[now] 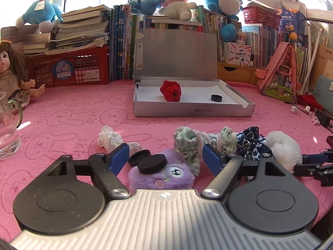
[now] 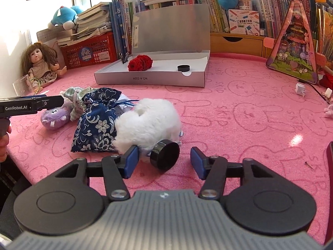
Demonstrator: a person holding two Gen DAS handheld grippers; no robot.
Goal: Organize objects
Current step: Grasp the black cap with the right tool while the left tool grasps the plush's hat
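Left wrist view: the left gripper [image 1: 164, 159] is held with fingers spread wide, empty, over a purple plush toy [image 1: 161, 177] on which a black cap [image 1: 152, 164] rests; a striped cloth [image 1: 188, 143] lies just right. Far beyond, a red knitted roll [image 1: 170, 90] is seen inside the open silver box [image 1: 193, 109]. Right wrist view: the right gripper [image 2: 164, 162] is likewise spread apart, with a tilted black cap [image 2: 165, 155] between its fingers, ungripped, against a white fluffy toy [image 2: 148, 123] beside a blue floral pouch [image 2: 96, 120].
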